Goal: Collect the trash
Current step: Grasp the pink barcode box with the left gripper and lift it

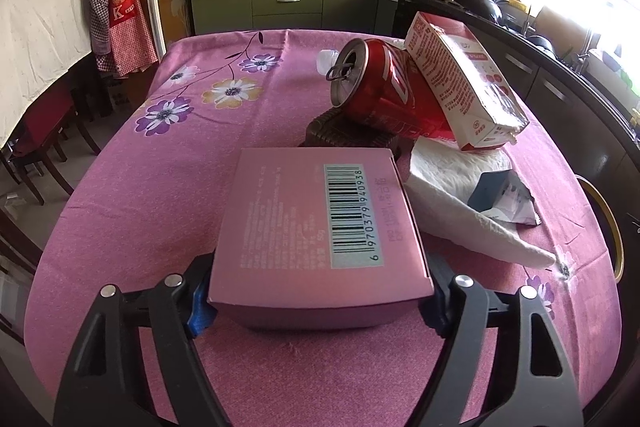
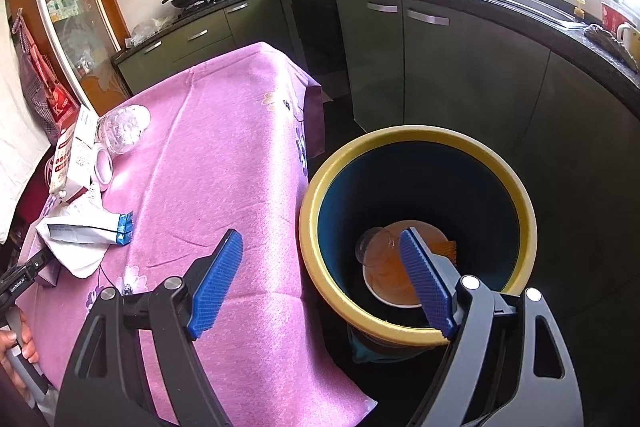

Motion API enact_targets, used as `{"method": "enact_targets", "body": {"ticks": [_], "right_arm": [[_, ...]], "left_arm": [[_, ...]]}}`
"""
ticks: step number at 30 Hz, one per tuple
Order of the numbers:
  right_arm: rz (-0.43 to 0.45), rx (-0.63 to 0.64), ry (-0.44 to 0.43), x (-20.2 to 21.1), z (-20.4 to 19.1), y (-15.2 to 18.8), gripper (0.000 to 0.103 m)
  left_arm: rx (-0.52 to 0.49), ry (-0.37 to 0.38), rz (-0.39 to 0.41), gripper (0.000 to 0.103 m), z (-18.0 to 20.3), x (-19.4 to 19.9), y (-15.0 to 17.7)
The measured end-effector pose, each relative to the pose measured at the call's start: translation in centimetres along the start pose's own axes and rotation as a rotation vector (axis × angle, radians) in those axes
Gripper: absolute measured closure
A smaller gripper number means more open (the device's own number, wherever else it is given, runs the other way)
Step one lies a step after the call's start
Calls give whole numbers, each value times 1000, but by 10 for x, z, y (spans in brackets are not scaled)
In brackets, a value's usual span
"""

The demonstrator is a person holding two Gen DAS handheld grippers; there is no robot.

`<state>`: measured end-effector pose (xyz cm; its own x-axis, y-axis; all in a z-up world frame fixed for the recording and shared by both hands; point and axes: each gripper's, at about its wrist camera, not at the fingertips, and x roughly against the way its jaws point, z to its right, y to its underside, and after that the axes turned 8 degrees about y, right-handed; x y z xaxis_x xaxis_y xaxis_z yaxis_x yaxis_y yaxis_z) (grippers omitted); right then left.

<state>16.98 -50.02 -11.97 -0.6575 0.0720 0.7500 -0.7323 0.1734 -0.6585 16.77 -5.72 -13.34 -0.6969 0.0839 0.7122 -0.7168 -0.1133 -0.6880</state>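
My left gripper [image 1: 318, 301] is shut on a pink box [image 1: 320, 223] with a barcode, at the near part of the pink-clothed table [image 1: 160, 187]. Behind it lie a red can [image 1: 372, 87], a red-and-white carton [image 1: 460, 79], a white tissue [image 1: 452, 195] and a blue-white wrapper [image 1: 504, 199]. My right gripper [image 2: 316, 283] is open and empty, hanging over the table edge and the yellow-rimmed bin [image 2: 404, 139]. The bin holds an orange-lined bowl [image 2: 392, 275] and a clear cup [image 2: 372, 247]. The right wrist view also shows a clear bottle [image 2: 124, 129], the carton [image 2: 74, 155] and the wrapper [image 2: 88, 231].
A dark ridged object [image 1: 340, 131] lies under the can. Green kitchen cabinets [image 2: 440, 75] and a black counter stand right of the bin. Dark chairs [image 1: 44, 143] stand left of the table. A hand [image 2: 16, 339] holds the left gripper's handle at the left edge.
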Motion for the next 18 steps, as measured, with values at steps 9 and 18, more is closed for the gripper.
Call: {"method": "enact_targets", "body": {"ticks": [9,18], "right_arm": [[-5,15,-15,1,-6,1,23],[9,20,-26,9,-8,2,23]], "left_arm": [[-12,3,42,30,-11,26,-3],[-62,65,71,30,-1,60,-7]]}}
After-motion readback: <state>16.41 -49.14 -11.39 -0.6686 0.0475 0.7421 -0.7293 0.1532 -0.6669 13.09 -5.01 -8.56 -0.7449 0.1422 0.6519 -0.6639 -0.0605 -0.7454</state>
